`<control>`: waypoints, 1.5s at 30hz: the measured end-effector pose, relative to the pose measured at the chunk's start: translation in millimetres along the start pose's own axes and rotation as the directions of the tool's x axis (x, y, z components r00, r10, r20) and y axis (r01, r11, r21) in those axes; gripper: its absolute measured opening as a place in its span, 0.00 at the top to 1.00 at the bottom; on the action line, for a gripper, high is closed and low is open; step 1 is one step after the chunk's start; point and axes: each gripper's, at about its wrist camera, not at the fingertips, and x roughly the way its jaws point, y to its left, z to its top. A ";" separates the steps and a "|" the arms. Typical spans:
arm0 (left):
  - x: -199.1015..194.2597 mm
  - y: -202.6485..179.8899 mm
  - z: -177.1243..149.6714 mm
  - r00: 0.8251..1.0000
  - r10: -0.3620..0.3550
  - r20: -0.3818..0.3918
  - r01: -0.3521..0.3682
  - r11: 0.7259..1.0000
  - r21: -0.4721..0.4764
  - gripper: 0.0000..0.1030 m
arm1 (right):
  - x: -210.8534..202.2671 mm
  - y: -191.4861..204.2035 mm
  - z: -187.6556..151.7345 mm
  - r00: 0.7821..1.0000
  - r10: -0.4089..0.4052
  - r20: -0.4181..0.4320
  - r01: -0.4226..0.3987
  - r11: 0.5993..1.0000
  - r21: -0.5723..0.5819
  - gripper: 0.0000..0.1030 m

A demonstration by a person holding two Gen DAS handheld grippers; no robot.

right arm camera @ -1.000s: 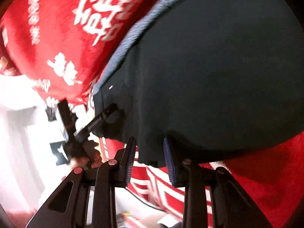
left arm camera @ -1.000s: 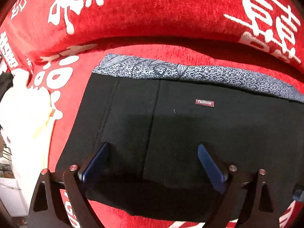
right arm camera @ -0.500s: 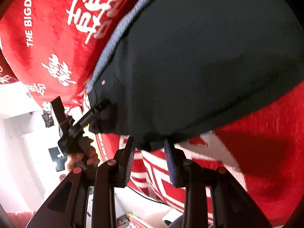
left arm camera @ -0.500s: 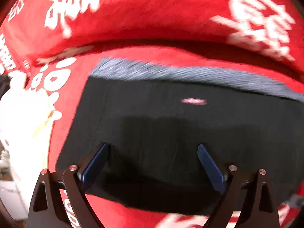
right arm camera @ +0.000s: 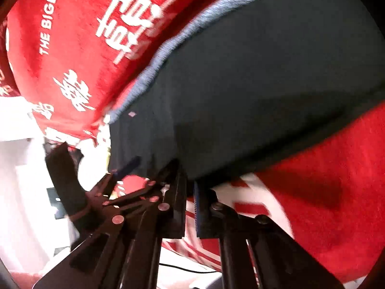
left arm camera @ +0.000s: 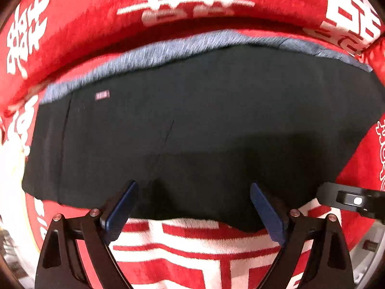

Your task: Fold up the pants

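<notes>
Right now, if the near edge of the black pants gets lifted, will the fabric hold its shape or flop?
Probably flop: the pants lie flat and follow the red blanket, and the near hem looks wavy. They look thin, so likely light. The plush blanket may drag on them rather than let them slide.

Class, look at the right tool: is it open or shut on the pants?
Shut on the pants. The right tool has just closed, and the near edge of the black pants is pinched between its pads.
</notes>
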 end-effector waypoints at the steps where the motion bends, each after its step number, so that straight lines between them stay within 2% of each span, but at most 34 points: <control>1: 1.7 2.9 -2.2 1.000 -0.012 0.007 0.012 0.999 -0.033 0.08 | 1.3 -9.5 -2.7 1.000 -0.015 -0.009 0.015 1.000 0.007 0.95; 4: -2.2 1.0 -2.7 1.000 0.012 0.016 -0.012 1.000 -0.028 0.08 | -1.6 -14.2 -8.1 0.998 -0.037 -0.046 0.036 0.999 -0.019 0.95; 7: -15.9 -0.7 5.1 1.000 0.028 0.006 -0.028 0.999 -0.028 0.08 | -13.9 -5.4 1.8 0.995 -0.080 -0.066 0.075 0.994 -0.079 0.93; 8: -21.6 -0.6 8.6 1.000 0.018 0.020 -0.018 0.999 -0.035 0.08 | -28.0 -7.7 5.7 0.993 -0.109 -0.043 0.104 0.989 -0.105 0.87; 9: -27.3 -1.1 13.6 0.999 0.011 0.038 -0.010 0.999 -0.042 0.08 | -44.0 -11.7 13.1 0.991 -0.133 -0.004 0.132 0.985 -0.108 0.73; 11: -32.7 -6.6 24.2 0.998 0.012 0.061 -0.009 0.999 -0.040 0.08 | -55.3 -18.7 36.9 0.991 -0.129 0.047 0.131 0.991 -0.042 0.56; 15: -19.6 -15.5 46.3 0.998 0.006 0.057 -0.003 0.999 -0.051 0.08 | -78.2 -63.5 68.6 0.991 -0.085 0.108 0.071 0.990 0.126 0.56; 16: -14.4 -17.9 48.8 0.999 0.004 0.047 -0.001 0.998 -0.055 0.08 | -80.4 -74.5 73.7 0.991 -0.059 0.117 0.039 0.985 0.167 0.59; 17: -7.1 -21.1 48.5 1.000 0.010 0.029 -0.009 0.998 -0.055 0.08 | -79.1 -78.3 76.7 0.991 -0.047 0.126 0.021 0.980 0.198 0.87; 18: 0.3 -23.6 45.8 1.000 0.017 0.004 -0.016 0.999 -0.051 0.08 | -79.2 -85.4 76.9 0.990 -0.036 0.133 0.004 0.972 0.235 0.92; 19: 5.9 -27.0 40.0 1.000 0.020 -0.015 -0.020 0.999 -0.048 0.08 | -74.1 -83.4 74.8 0.989 -0.019 0.149 -0.020 0.966 0.258 0.92; 20: 4.2 -27.7 31.6 1.000 0.018 0.012 -0.017 0.998 -0.062 0.08 | -74.4 -84.4 67.9 0.987 -0.019 0.159 -0.025 0.963 0.270 0.93; 23: 0.1 -27.8 21.0 1.000 0.014 0.012 -0.013 0.998 -0.058 0.08 | -70.1 -81.4 53.4 0.990 -0.049 0.132 0.013 0.965 0.260 0.93; 24: -1.4 -27.1 22.6 1.000 0.014 -0.009 -0.015 0.998 -0.060 0.08 | -71.5 -80.0 51.1 0.992 -0.060 0.115 0.029 0.968 0.250 0.93; 25: -4.2 -26.8 26.8 0.999 0.021 -0.025 -0.022 0.998 -0.053 0.08 | -78.8 -73.3 49.8 0.989 -0.115 0.091 0.094 0.974 0.207 0.93; 26: -9.8 -24.8 32.9 1.000 0.026 -0.013 -0.027 0.999 -0.041 0.08 | -81.0 -60.4 52.4 0.983 -0.160 0.091 0.145 0.977 0.154 0.88; 28: -24.9 -25.5 48.6 0.997 0.031 0.067 -0.030 0.999 -0.021 0.08 | -101.6 -34.7 57.9 0.967 -0.212 0.138 0.217 0.976 -0.017 0.88; 30: -29.2 -26.0 71.1 0.993 0.035 0.111 -0.034 0.999 -0.015 0.08 | -103.7 -11.2 74.3 0.959 -0.231 0.163 0.250 0.962 -0.109 0.74; 33: -17.9 -25.2 108.2 0.990 0.053 0.134 -0.049 0.998 -0.036 0.08 | -89.1 14.9 116.4 0.955 -0.226 0.192 0.264 0.943 -0.202 0.72; 35: -4.2 -23.6 125.0 0.987 0.082 0.140 -0.076 0.996 -0.049 0.08 | -64.4 29.7 143.1 0.950 -0.248 0.189 0.289 0.926 -0.244 0.72; 38: 24.5 -7.8 133.7 0.985 0.138 0.102 -0.131 0.989 -0.075 0.08 | -29.5 39.5 170.3 0.948 -0.273 0.166 0.312 0.903 -0.296 0.72; 40: 30.7 5.1 117.6 0.990 0.082 0.114 -0.066 0.989 -0.131 0.00 | -11.9 33.5 178.1 0.918 -0.364 0.154 0.395 0.858 -0.327 0.72; 41: 32.1 14.2 115.3 0.993 0.056 0.105 -0.040 0.987 -0.153 0.00 | -9.6 25.9 181.9 0.902 -0.398 0.170 0.432 0.842 -0.324 0.76; 43: 31.2 32.2 111.6 0.996 0.037 0.084 -0.019 0.980 -0.198 0.00 | -19.7 13.3 187.1 0.913 -0.363 0.184 0.403 0.871 -0.281 0.80; 45: 24.4 50.9 105.2 0.995 0.079 0.059 -0.065 0.974 -0.219 0.00 | -30.3 7.0 188.9 0.896 -0.400 0.195 0.438 0.871 -0.224 0.83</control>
